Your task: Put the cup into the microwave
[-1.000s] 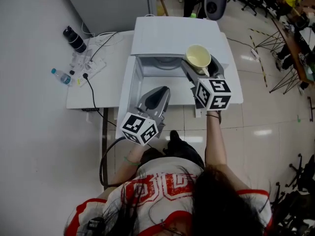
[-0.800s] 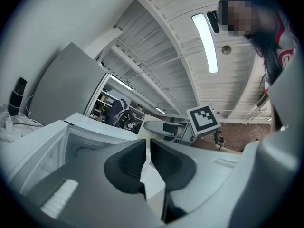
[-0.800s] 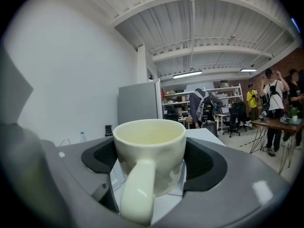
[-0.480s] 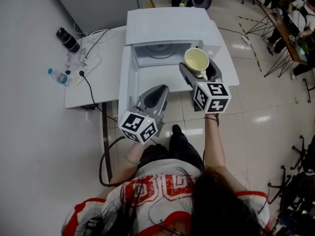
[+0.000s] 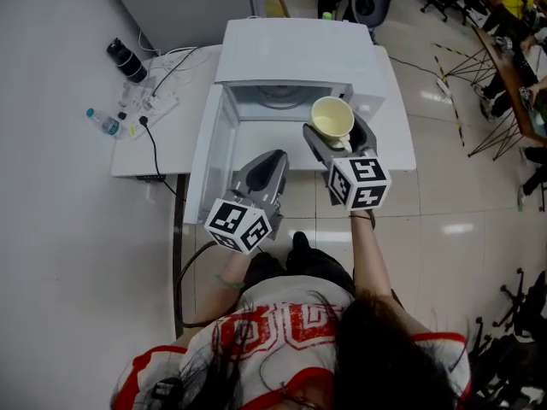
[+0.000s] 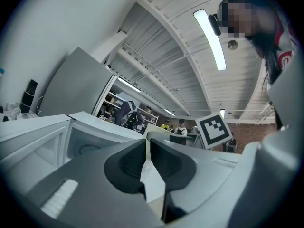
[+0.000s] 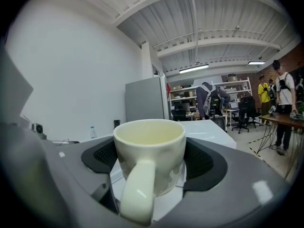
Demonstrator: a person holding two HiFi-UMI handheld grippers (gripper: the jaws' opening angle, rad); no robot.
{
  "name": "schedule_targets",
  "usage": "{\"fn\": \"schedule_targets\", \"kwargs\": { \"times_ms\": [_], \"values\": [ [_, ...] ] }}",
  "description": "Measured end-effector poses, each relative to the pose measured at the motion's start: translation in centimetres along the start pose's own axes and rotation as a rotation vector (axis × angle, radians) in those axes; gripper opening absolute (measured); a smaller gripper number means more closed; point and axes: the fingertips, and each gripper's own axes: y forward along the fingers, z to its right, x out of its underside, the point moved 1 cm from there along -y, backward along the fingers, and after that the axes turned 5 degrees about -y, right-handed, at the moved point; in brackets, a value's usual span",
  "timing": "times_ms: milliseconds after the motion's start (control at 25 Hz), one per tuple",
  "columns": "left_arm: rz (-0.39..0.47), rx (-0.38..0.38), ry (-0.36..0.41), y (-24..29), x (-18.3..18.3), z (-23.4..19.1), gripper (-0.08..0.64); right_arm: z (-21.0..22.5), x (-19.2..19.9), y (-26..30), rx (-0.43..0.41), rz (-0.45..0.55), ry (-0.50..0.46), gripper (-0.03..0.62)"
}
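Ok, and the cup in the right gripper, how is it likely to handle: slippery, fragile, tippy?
The cup looks like glazed ceramic, so it is probably rigid, breakable and somewhat slick against the pads. It appears empty, so likely light. The right gripper holds it upright by the body, handle toward the camera, so it seems stable.

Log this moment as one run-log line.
right tool: shut on cup | left tool: shut, empty | microwave: door open
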Motion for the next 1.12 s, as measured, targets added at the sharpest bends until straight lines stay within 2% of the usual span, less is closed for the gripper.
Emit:
{"fn": "schedule_targets", "kwargs": {
  "times_ms": [280, 520, 840, 1120],
  "values": [
    [0.045, -0.106, 0.000, 1.3, 0.5, -0.7, 0.014, -0.1, 1.6, 1.9, -0.123, -0.021, -0.018, 0.428],
    [0.032, -0.160, 0.009, 0.8, 1.6, -1.9, 0.014, -1.3, 4.0, 4.0, -0.183, -0.046, -0.011, 0.428],
    [0.004, -0.145, 0.018, 0.6, 3.4, -3.6, 0.014, -2.1, 7.1, 7.9, -0.175, -0.059, 0.002, 0.428],
    [0.011, -0.119, 0.019, 0.8, 6.0, -5.7, 0.014, -2.2, 10.2, 11.2, -0.163, -0.063, -0.023, 0.428]
  ]
}}
